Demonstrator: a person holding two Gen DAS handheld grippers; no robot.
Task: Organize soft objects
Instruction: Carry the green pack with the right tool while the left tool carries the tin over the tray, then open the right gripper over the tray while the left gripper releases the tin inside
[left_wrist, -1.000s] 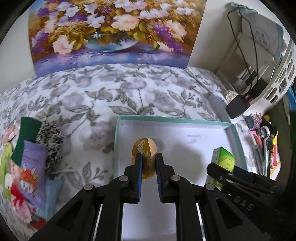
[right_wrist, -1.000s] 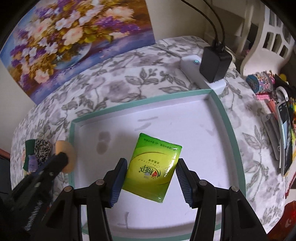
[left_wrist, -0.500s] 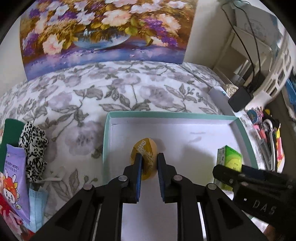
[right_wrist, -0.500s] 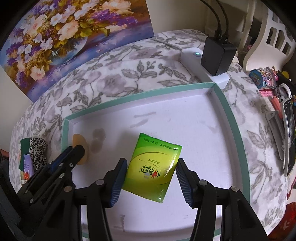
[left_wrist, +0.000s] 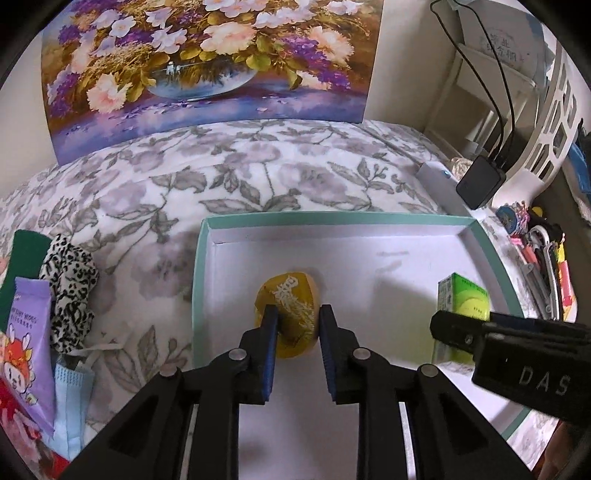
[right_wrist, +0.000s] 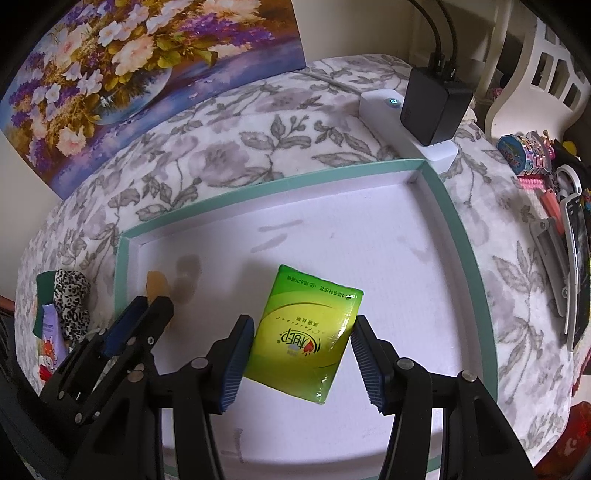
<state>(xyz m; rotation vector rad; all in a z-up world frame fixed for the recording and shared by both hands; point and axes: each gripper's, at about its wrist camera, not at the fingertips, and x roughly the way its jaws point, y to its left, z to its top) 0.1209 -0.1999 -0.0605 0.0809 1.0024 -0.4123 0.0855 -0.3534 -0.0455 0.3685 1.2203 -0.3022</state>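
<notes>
A teal-rimmed white tray (left_wrist: 199, 258) lies on a floral blanket. My left gripper (left_wrist: 295, 317) is open around a yellow round soft pouch (left_wrist: 291, 306) that rests on the tray floor near its left wall. My right gripper (right_wrist: 303, 328) is open, its fingers either side of a green tissue pack (right_wrist: 310, 325) lying flat in the tray; the pack also shows in the left wrist view (left_wrist: 461, 306). The left gripper shows in the right wrist view (right_wrist: 144, 314) with the pouch (right_wrist: 157, 284) beyond it.
Left of the tray lie a leopard-print scrunchie (left_wrist: 70, 288), a purple wipes pack (left_wrist: 29, 343), a blue face mask (left_wrist: 74, 402) and a green cloth (left_wrist: 26, 251). A white power strip with a black charger (right_wrist: 432, 107) sits at the tray's far right corner. Pens and clips (right_wrist: 561, 229) lie to the right.
My left gripper has lowered the yellow pouch onto the tray floor and its jaws have spread apart. The right gripper and the tissue pack have stayed put.
</notes>
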